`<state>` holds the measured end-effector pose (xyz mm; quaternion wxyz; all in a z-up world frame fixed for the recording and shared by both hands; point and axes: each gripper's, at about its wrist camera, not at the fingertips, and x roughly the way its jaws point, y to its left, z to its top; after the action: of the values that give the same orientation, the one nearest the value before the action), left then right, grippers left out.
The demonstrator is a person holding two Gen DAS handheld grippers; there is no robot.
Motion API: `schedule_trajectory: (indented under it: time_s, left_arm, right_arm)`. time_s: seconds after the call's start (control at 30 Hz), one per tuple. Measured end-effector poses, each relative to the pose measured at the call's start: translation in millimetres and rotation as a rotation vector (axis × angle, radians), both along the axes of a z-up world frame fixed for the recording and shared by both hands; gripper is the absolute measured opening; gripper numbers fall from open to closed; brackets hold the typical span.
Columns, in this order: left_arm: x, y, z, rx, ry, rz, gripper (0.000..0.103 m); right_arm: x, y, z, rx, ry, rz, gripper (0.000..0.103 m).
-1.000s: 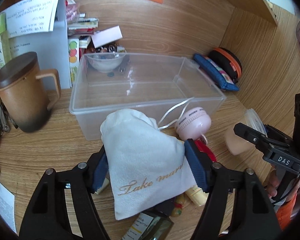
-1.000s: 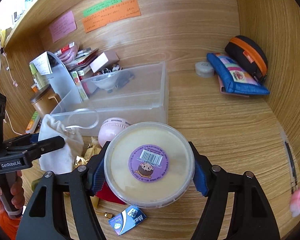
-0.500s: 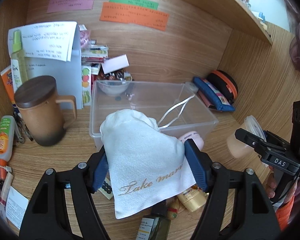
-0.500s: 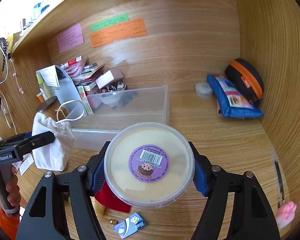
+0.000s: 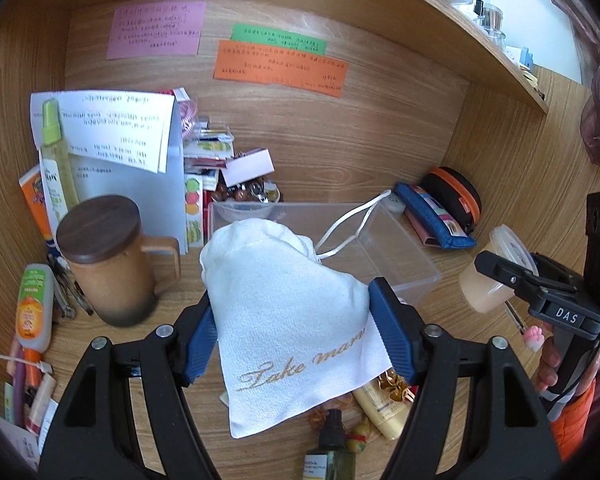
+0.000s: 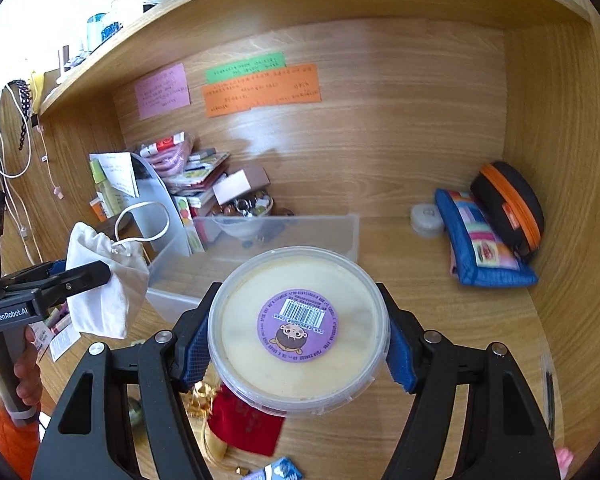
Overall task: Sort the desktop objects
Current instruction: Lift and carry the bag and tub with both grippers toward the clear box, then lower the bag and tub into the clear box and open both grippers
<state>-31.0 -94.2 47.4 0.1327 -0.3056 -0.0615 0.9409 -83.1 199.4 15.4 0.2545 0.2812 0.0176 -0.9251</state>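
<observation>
At the far left of the wooden desk [image 5: 456, 272] a crowded edge is formed: one lidded brown mug [image 5: 108, 264], one orange-capped tube [image 5: 31, 308] and a propped white sheet [image 5: 112, 128] stand close together, so little free room is left there. Towards the middle, one white drawstring pouch [image 5: 296, 332] is clamped between the blue pads of the left gripper [image 5: 296, 332] and is held clear of the desk, in front of one clear plastic box [image 5: 384, 248]. Under the pouch a small heap is partly hidden: a cream tube [image 5: 384, 408] and a dark bottle [image 5: 332, 452] are cut off by the cloth and by the picture's edge. Three paper notes are seen on the back wall: one pink [image 6: 163, 90], one green [image 6: 245, 67], one orange [image 6: 262, 90]; their writing cannot be read. Further right, one round lidded tub [image 6: 298, 330] with a purple label is gripped at its sides by the right gripper [image 6: 298, 330], above the desk and before the box. Bare wood is left open right of the tub. At the right wall one blue pouch [image 6: 480, 244] and one black case with an orange zip [image 6: 508, 204] lie touching.
</observation>
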Motion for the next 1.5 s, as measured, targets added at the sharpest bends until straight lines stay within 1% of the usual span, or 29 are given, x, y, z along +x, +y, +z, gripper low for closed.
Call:
schedule_trajectory:
  time_s: [0.33, 0.6, 0.9, 1.2, 1.5]
  left_arm:
    - [-19, -5, 7, 0.013, -0.001, 0.002, 0.071]
    - [-43, -4, 15, -0.003, 0.0, -0.006, 0.071]
    - [-76, -1, 8, -0.02, -0.018, -0.013, 0.071]
    - [-115, 3, -11, -0.036, -0.049, -0.026, 0.071]
    - [-148, 12, -28, -0.058, -0.099, -0.05, 0.071]
  right_arm:
    - [-17, -20, 21, 0.028, 0.043, 0.047, 0.068]
    - [-36, -33, 25, 0.05, 0.042, 0.07, 0.068]
    - [-64, -52, 20, 0.073, 0.019, 0.098, 0.068]
    - [-92, -70, 6, 0.117, -0.013, 0.114, 0.068]
    - [-118, -81, -11, 0.172, -0.048, 0.128, 0.068]
